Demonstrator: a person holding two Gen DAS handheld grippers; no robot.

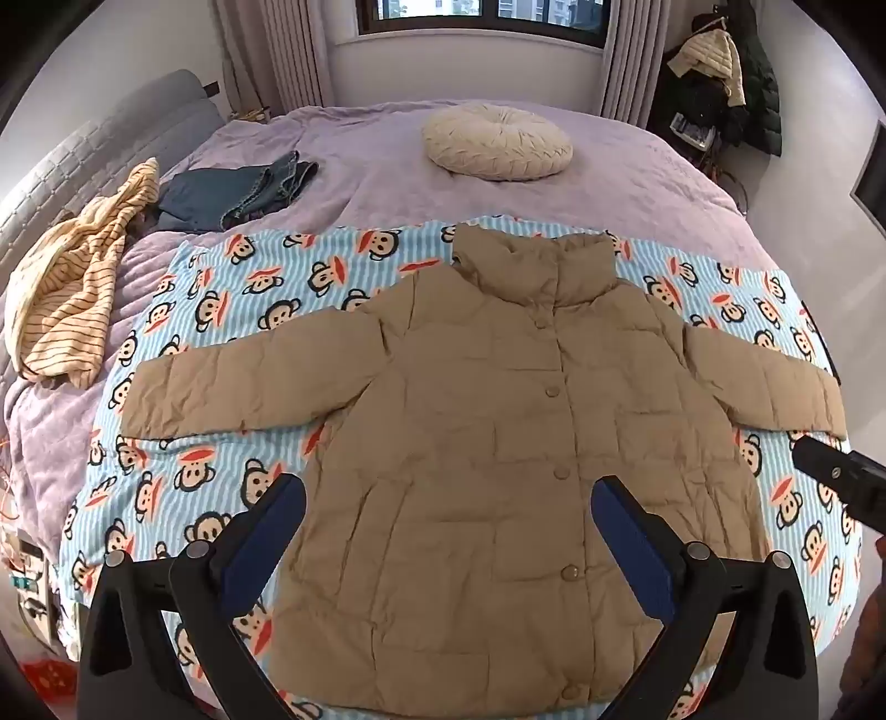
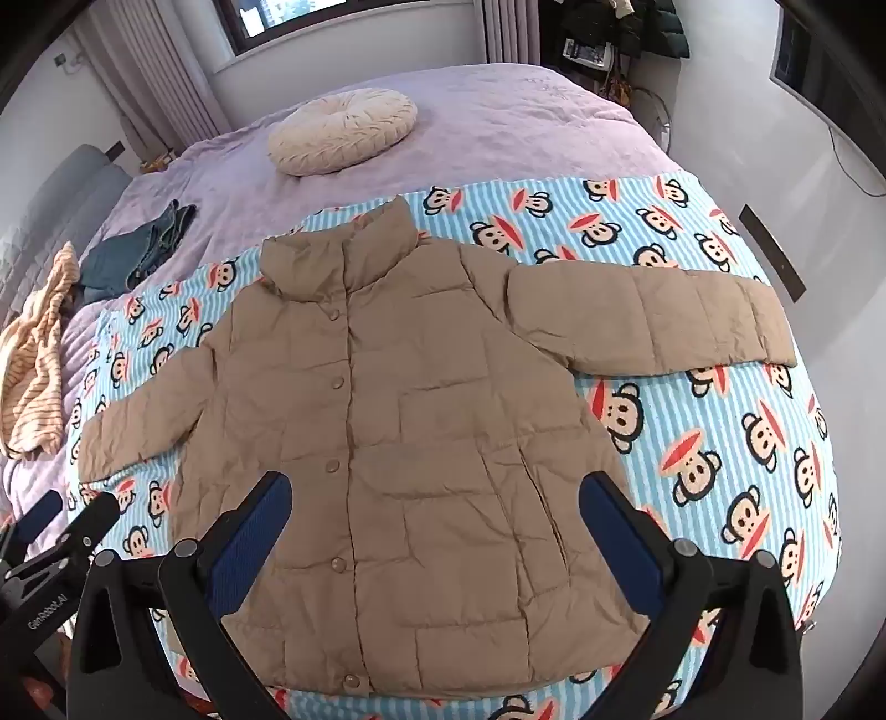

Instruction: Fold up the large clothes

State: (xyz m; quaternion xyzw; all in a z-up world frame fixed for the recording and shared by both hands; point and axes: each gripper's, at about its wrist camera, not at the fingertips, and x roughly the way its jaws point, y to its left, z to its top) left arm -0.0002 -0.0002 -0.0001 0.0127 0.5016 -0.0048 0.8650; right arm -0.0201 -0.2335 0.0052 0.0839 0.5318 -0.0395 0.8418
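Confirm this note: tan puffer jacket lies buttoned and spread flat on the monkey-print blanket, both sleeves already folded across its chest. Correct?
Not quite. The tan puffer jacket lies buttoned and flat on the monkey-print blanket, but both sleeves stretch out sideways, unfolded. Both wrist views show this.

Lighting: soft, even daylight from the window point(image 1: 482, 16) at the far wall; room moderately bright. Shadows: faint, diffuse, no hard edges. Glare: none on the bed point(image 1: 637, 177); window panes bright. Focus: sharp at centre, slightly soft toward the rim. Distortion: strong fisheye bowing in both views; black vignette in all corners.
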